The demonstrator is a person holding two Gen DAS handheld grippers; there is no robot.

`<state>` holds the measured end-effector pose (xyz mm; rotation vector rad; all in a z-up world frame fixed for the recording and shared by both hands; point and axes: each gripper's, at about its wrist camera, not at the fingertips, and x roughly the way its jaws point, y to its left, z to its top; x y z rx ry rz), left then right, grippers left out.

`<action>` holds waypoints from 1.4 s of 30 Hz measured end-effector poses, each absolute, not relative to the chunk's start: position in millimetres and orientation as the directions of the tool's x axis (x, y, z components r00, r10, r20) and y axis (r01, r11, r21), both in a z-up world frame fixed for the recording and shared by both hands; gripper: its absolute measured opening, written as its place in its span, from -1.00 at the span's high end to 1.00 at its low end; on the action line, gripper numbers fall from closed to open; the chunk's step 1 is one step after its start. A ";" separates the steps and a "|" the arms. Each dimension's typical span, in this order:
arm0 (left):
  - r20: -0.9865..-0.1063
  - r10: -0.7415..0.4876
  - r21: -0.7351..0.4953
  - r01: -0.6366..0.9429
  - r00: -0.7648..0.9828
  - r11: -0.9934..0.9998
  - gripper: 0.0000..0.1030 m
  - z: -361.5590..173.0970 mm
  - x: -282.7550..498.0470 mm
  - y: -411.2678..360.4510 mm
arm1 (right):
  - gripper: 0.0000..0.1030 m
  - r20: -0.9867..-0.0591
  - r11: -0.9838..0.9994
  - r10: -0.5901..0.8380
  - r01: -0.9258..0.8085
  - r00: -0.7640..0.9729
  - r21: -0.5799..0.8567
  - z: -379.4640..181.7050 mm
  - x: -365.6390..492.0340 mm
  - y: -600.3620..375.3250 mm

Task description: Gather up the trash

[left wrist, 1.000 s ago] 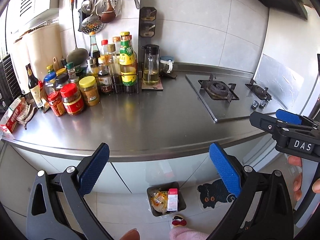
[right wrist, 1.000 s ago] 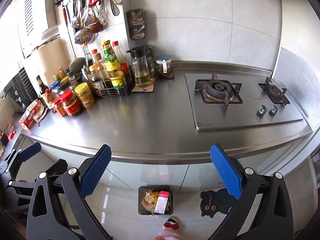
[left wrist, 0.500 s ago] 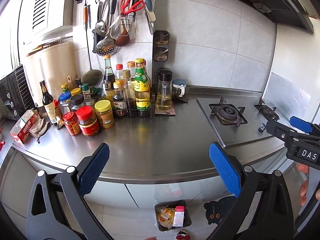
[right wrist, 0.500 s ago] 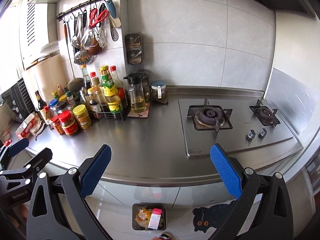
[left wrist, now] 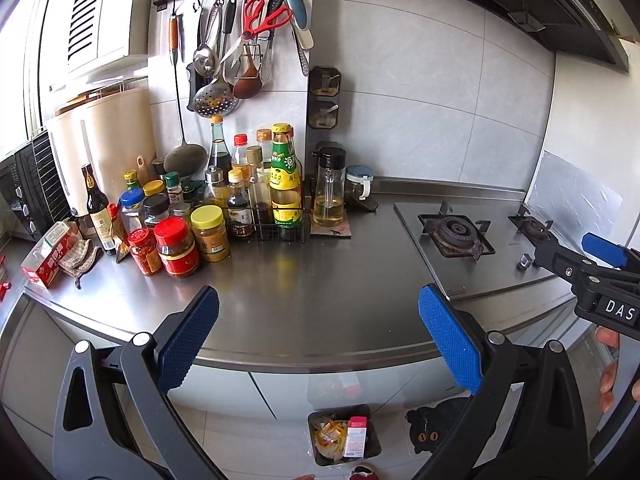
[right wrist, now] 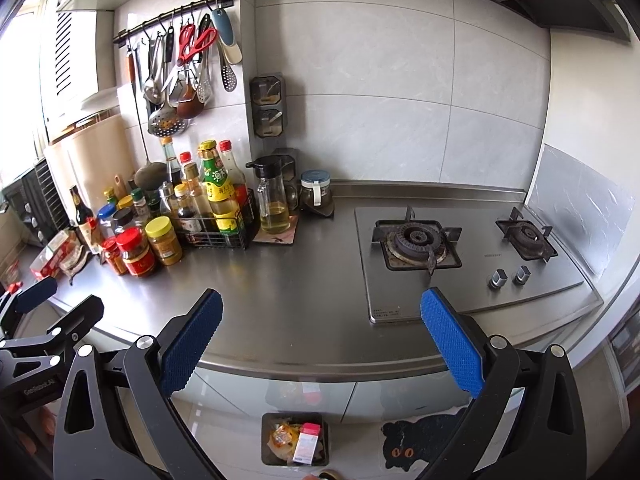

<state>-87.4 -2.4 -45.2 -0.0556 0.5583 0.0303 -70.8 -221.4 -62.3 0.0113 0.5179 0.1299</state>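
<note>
A small dark trash bin point(left wrist: 343, 435) point(right wrist: 295, 439) stands on the floor below the steel counter point(left wrist: 304, 292) point(right wrist: 296, 292). It holds yellow wrappers and a white and red carton. My left gripper point(left wrist: 318, 340) hovers in front of the counter edge, open, nothing between its blue pads. My right gripper point(right wrist: 320, 340) is held the same way, open and empty. Each gripper shows in the other's view: the right one at the right edge point(left wrist: 600, 276), the left one at the lower left point(right wrist: 44, 320).
Sauce bottles and jars point(left wrist: 224, 208) crowd the counter's back left, beside a red and white box point(left wrist: 48, 260). A two-burner gas hob point(right wrist: 460, 256) takes the right side. Utensils hang on a wall rail point(left wrist: 240, 40). A black cat mat point(right wrist: 424, 440) lies on the floor.
Both grippers have risen and tilted up: the counter and wall fill more of each view, and the bin has dropped toward the bottom edge. Jaws stayed open.
</note>
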 end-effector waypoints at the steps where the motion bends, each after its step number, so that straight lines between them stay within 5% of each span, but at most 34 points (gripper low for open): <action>1: -0.529 0.014 -0.045 -0.045 0.849 0.998 -0.84 -44.9 -88.0 -2.1 | -0.94 -0.493 0.992 0.126 -0.121 0.861 0.041 -62.2 -70.9 -220.9; 42: -0.529 0.035 -0.035 -0.063 0.848 0.997 -0.84 -41.1 -96.8 -2.7 | -0.94 -0.496 0.991 0.129 -0.124 0.858 0.043 -61.0 -72.7 -231.2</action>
